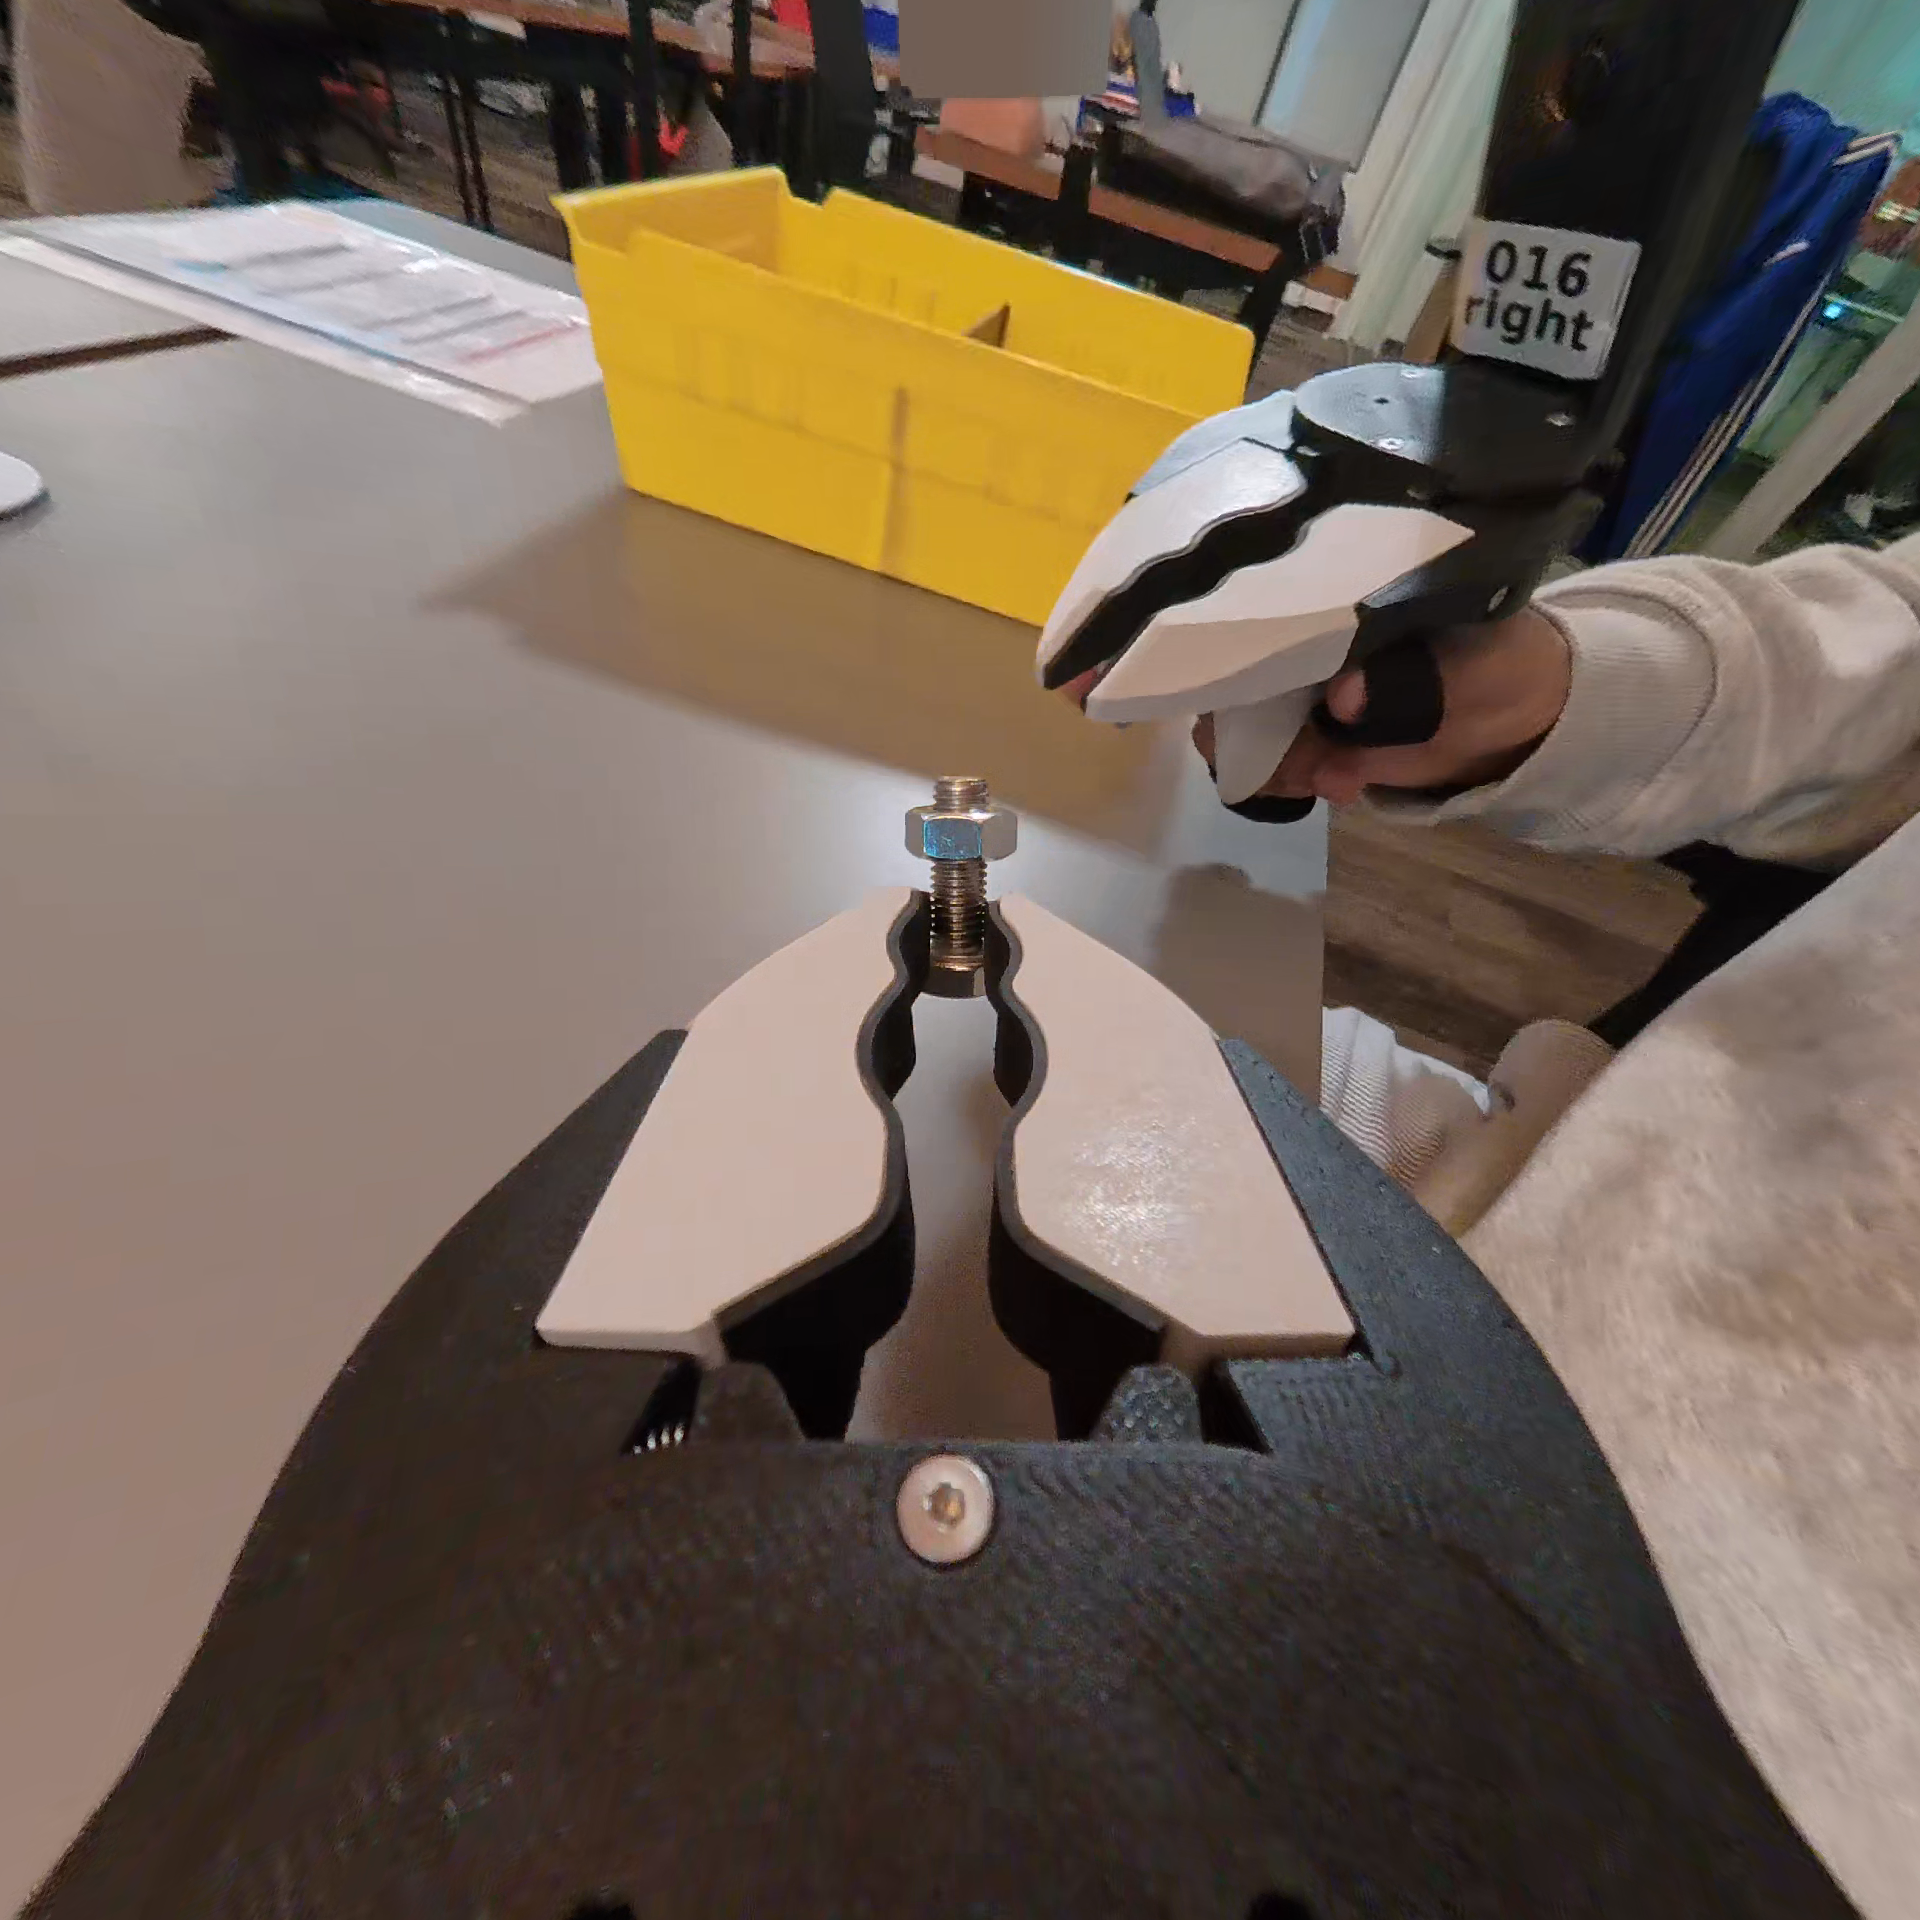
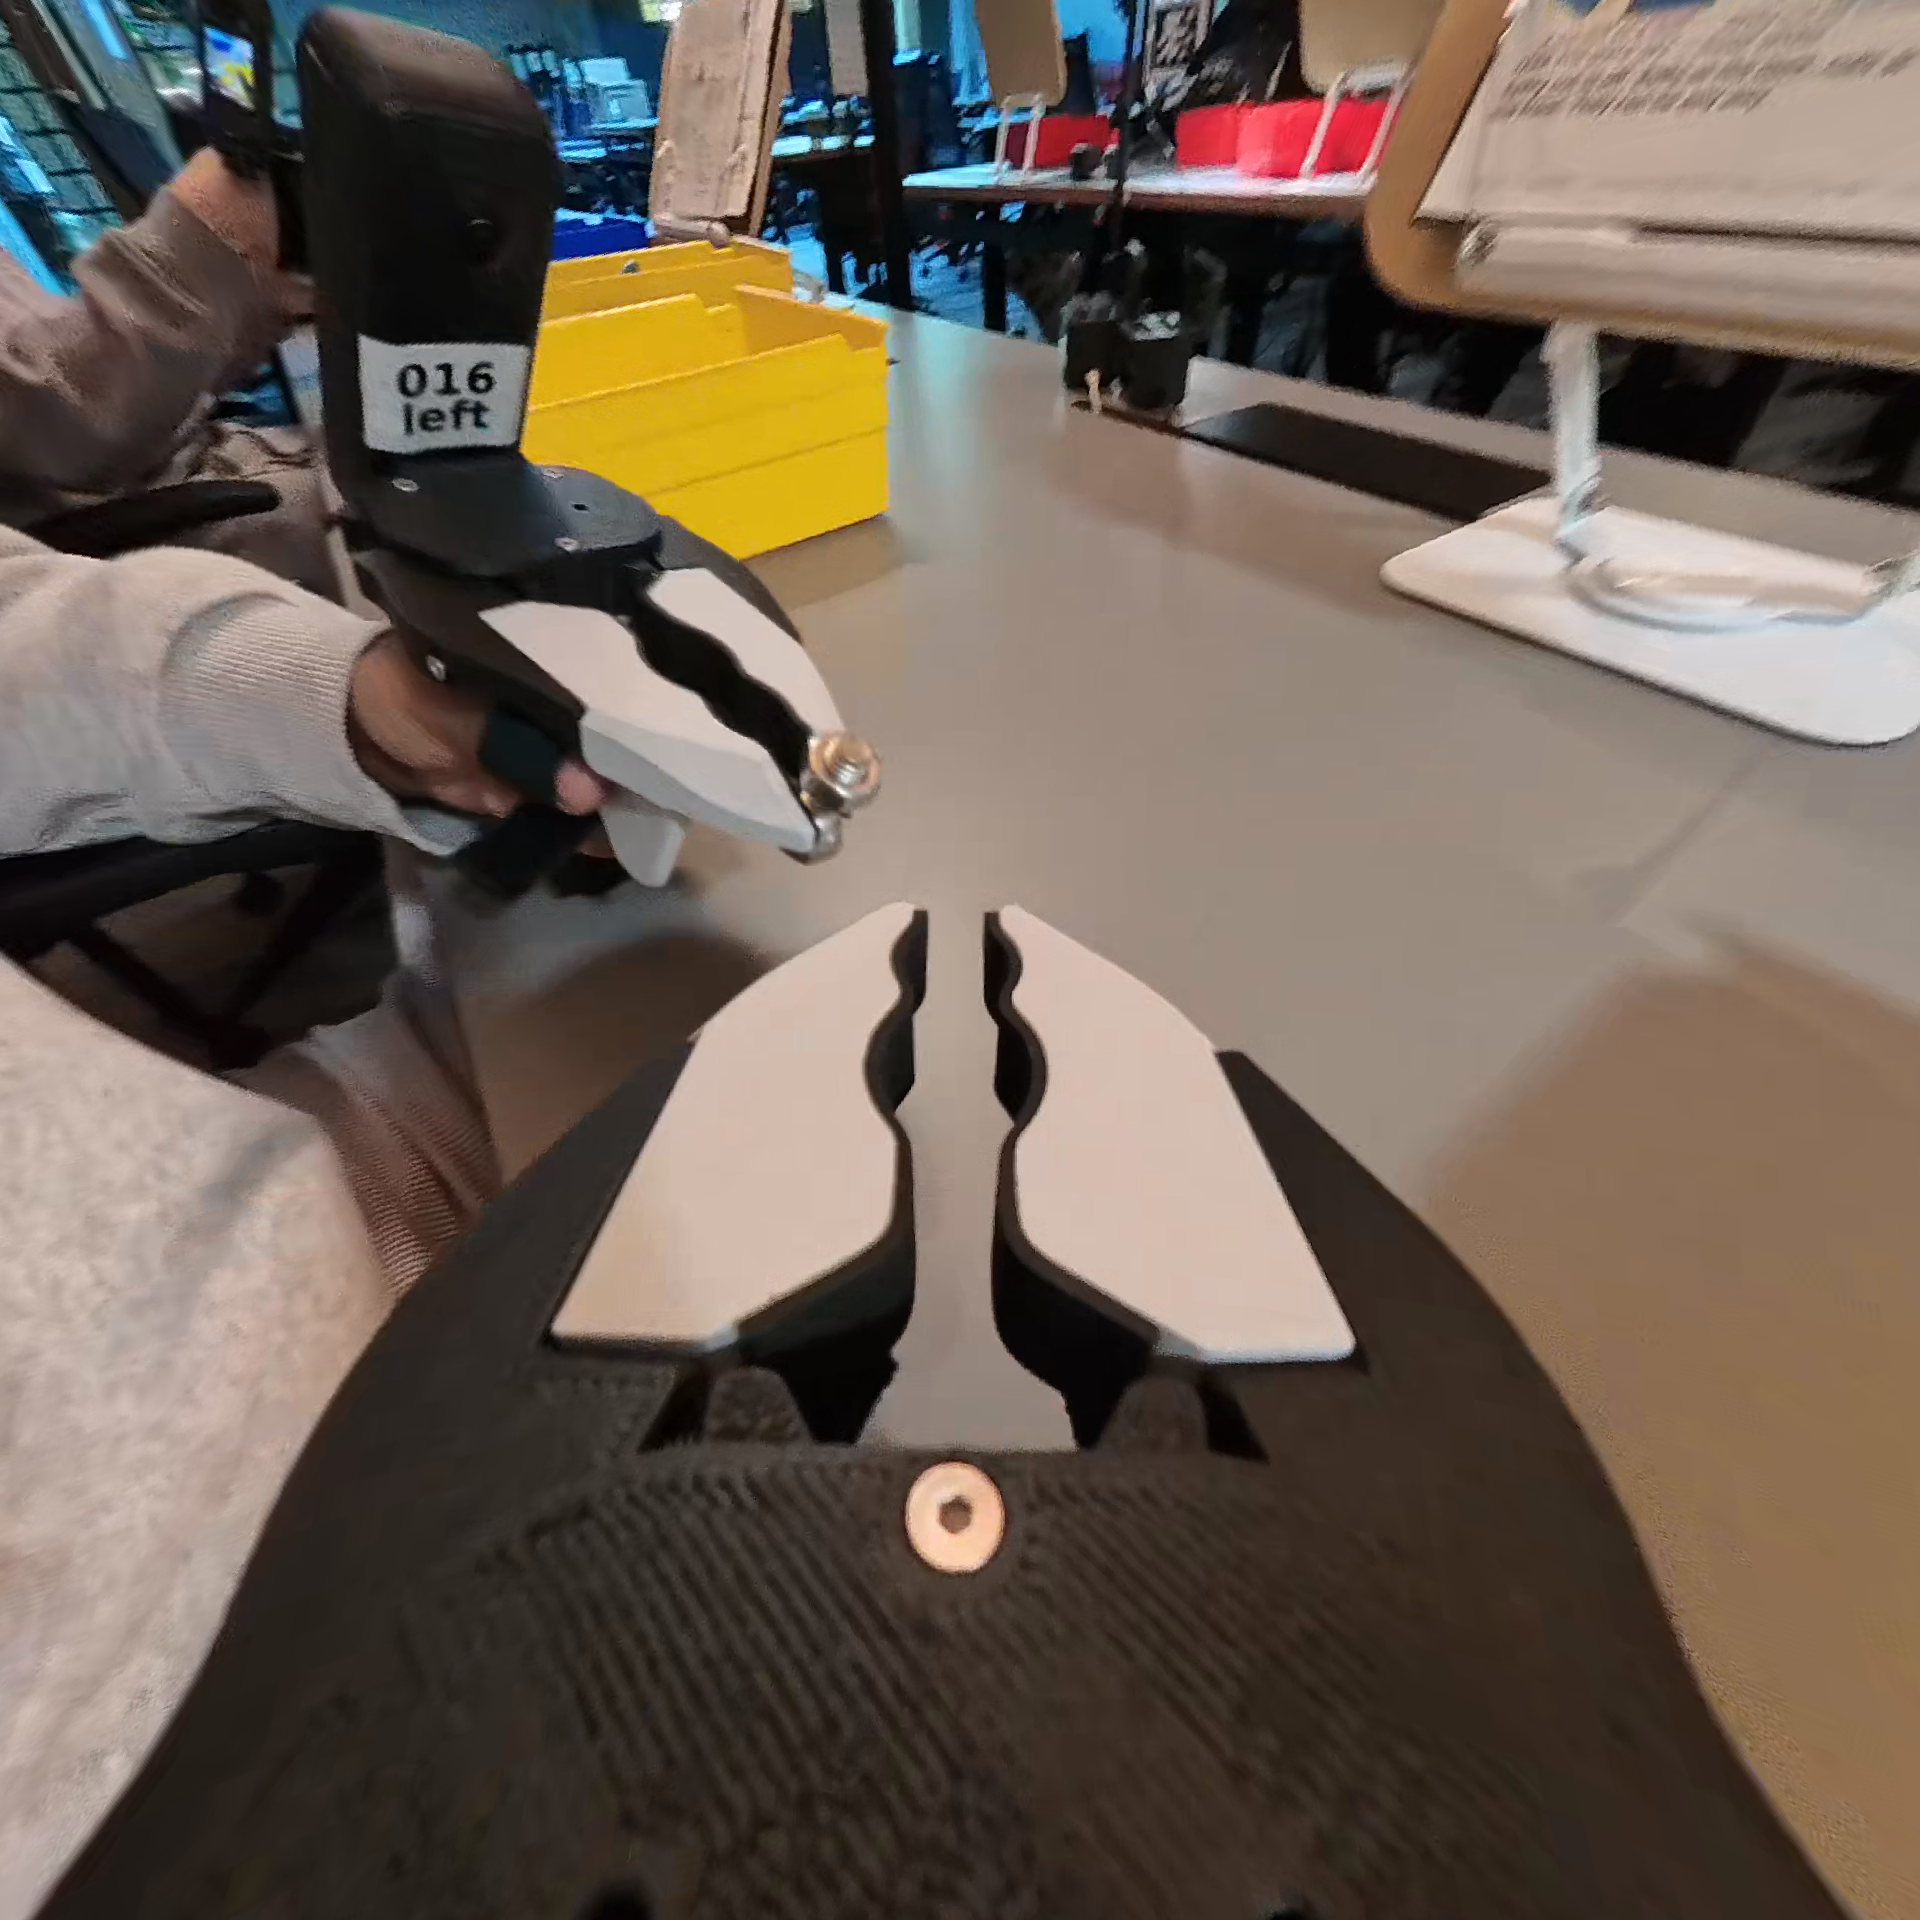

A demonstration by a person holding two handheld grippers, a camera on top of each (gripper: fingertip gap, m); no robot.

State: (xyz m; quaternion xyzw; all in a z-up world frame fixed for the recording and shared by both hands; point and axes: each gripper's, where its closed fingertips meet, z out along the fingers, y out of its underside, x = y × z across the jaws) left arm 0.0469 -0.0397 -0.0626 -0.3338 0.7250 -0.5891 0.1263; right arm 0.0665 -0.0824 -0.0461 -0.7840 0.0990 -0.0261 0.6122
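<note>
In the left wrist view, my left gripper (image 1: 954, 914) fills the lower half of the frame, its tips clamped on a bolt (image 1: 958, 914). The bolt stands upright at frame centre, head down between the tips, threaded end up, with a hex nut (image 1: 960, 833) on the shank just above my fingers (image 1: 790, 1122). Below it lies the grey tabletop (image 1: 312, 831). A yellow bin (image 1: 894, 384) sits upper centre, with papers (image 1: 343, 301) to its left. At the right of the frame my right gripper (image 1: 1081, 675) hangs above the tabletop's edge, well apart from the bolt, tips pointing down-left; a hand (image 1: 1434, 717) in a pale sleeve holds its grip.

In the right wrist view, my right gripper (image 2: 954, 925) reaches from the bottom of the frame, its tips slightly apart with nothing between them, only bare tabletop (image 2: 1247, 779) showing in the gap. At left centre my left gripper (image 2: 826, 795) holds the bolt (image 2: 847, 774) and nut at its tips, near my own but not touching. The bin (image 2: 717, 416) sits behind it at upper left. A white stand (image 2: 1662, 623) carrying a board occupies the upper right.
</note>
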